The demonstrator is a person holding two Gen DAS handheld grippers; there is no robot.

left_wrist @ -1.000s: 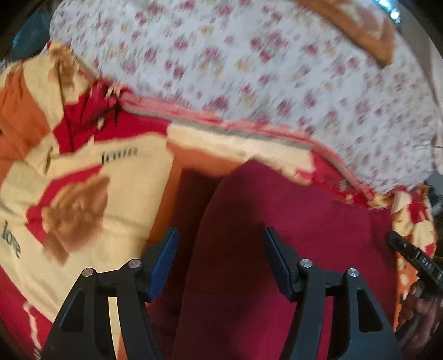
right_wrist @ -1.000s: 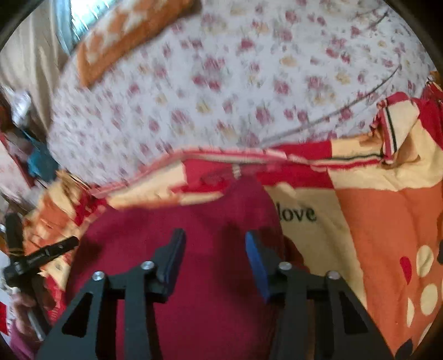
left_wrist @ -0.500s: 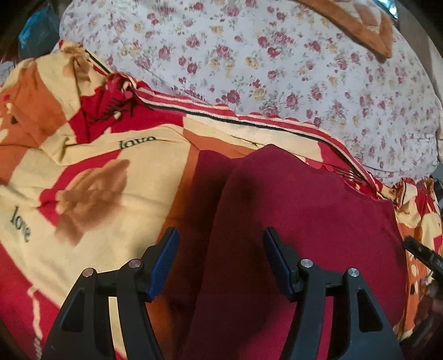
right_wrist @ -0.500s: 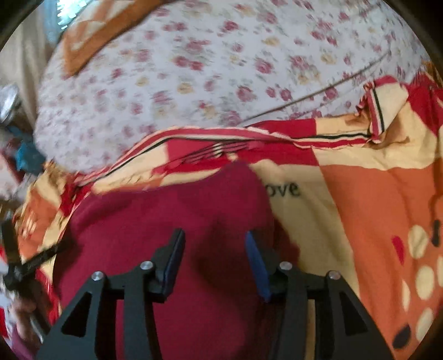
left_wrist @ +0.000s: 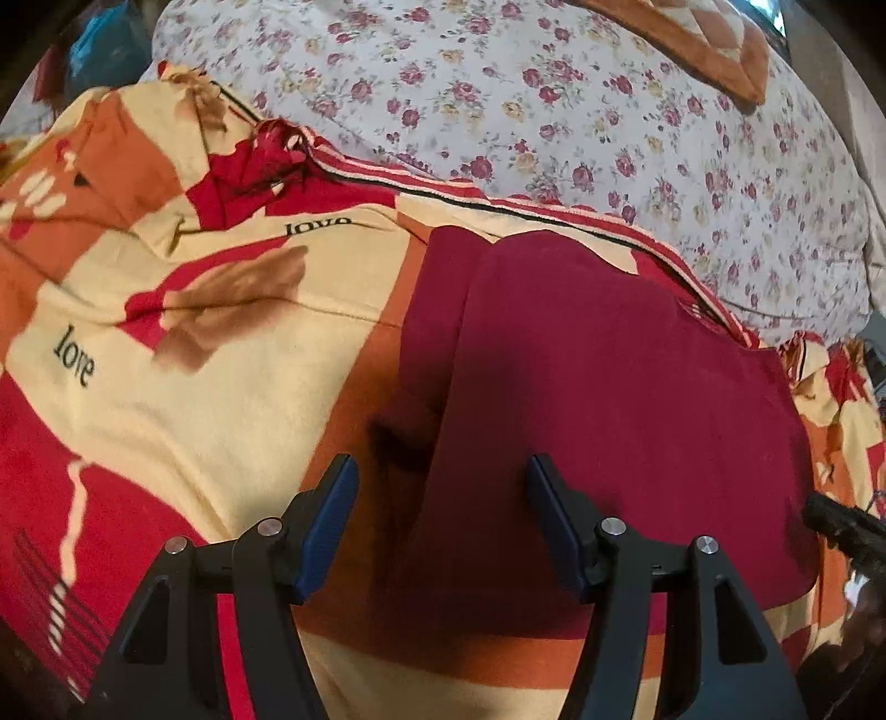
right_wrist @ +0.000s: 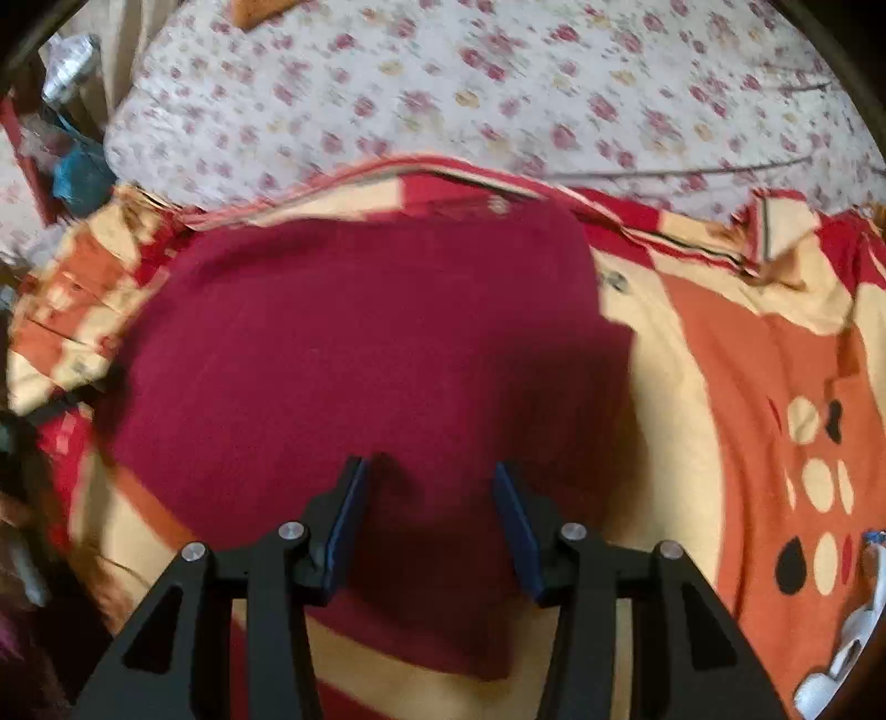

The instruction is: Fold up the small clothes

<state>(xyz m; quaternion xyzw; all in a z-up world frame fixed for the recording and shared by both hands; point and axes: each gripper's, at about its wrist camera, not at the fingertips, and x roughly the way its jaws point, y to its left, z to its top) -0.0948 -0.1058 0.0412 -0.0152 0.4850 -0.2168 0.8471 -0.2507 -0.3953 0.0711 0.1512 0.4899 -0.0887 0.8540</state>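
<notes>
A dark red garment (left_wrist: 609,399) lies folded flat on a red, orange and cream blanket (left_wrist: 183,399); it also fills the middle of the right wrist view (right_wrist: 360,343). My left gripper (left_wrist: 440,471) is open and empty, its fingers hovering over the garment's left folded edge. My right gripper (right_wrist: 429,471) is open and empty, just above the garment's near part. The tip of the right gripper (left_wrist: 841,526) shows at the right edge of the left wrist view.
A floral white sheet (left_wrist: 554,99) covers the bed behind the blanket, with an orange-trimmed pillow (left_wrist: 703,39) at the far end. A white object (right_wrist: 841,653) lies at the lower right of the right wrist view. Clutter (right_wrist: 72,166) stands beside the bed at the left.
Both grippers have pulled back and lifted away from the garment, so more of the folded garment and its near edge now show. Both stay open.
</notes>
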